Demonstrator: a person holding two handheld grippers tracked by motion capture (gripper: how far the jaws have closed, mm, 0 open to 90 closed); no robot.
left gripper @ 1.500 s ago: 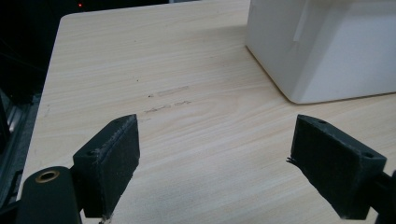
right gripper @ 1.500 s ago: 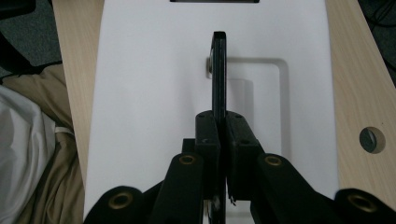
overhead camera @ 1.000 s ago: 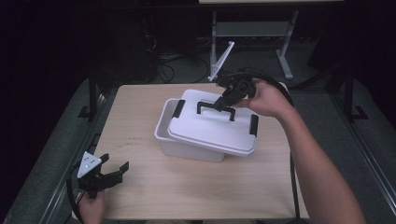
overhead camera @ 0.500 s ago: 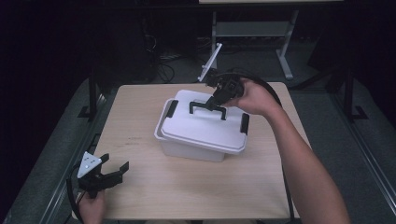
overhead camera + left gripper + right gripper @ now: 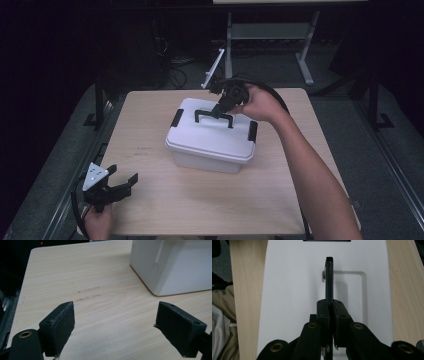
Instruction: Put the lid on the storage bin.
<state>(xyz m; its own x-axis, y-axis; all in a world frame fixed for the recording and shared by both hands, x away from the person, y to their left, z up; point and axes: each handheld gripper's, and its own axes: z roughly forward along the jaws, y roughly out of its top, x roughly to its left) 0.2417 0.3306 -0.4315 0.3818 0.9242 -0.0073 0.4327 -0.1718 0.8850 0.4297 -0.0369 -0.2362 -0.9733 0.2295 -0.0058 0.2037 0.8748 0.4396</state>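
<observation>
Nearby, bare table (image 5: 150, 125) (scuffed), white box (image 5: 212, 142)

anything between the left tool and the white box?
Nothing: bare tabletop between the open left tool and the white box, per the left gripper view.

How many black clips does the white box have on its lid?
2 in the high view: one black clip on the lid's left end, one black clip on its right end. The white box may hide more on its far side.
</observation>
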